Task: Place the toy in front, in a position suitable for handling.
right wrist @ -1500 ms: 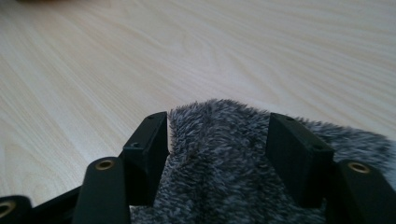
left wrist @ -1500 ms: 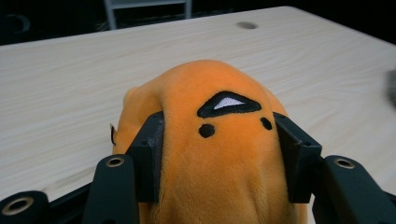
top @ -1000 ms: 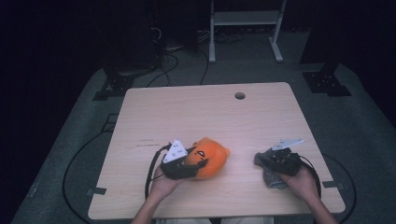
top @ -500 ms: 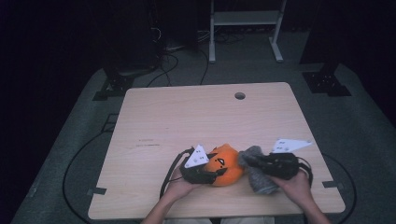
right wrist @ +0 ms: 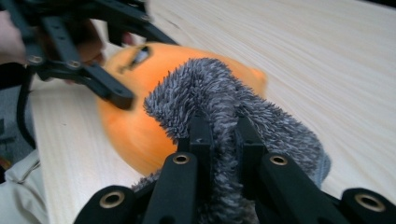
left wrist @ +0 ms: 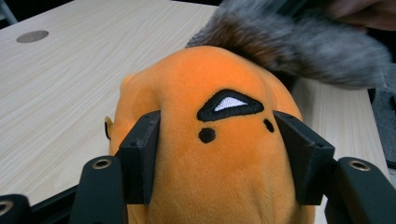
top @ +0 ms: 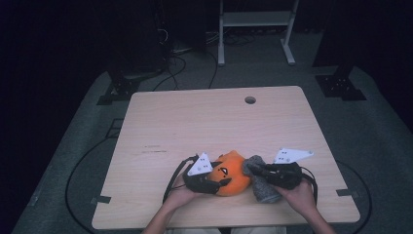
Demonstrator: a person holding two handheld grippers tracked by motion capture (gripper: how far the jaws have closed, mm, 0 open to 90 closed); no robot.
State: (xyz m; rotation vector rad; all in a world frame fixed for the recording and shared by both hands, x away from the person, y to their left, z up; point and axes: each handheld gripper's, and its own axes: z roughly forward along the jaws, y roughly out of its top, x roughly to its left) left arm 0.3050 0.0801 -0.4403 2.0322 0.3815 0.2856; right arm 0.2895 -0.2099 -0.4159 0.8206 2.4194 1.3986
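On the desk (top: 204,126), the right gripper (top: 263,171) pinches a grey fuzzy cloth (top: 262,187) against the orange plush toy (top: 233,171), which the left gripper's (top: 219,183) just-widening fingers (left wrist: 140,158) still flank.

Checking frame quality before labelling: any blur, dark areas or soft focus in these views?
High view: table evenly lit, surroundings nearly black, plush small but sharp. Left gripper view: orange plush crisp, grey fuzzy cloth behind it soft. Right gripper view: cloth fibres sharp, plush and the far left gripper smeared by blur.

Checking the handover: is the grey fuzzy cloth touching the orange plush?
Touching. In the left gripper view the grey fuzzy cloth lies against the orange plush, no gap between.
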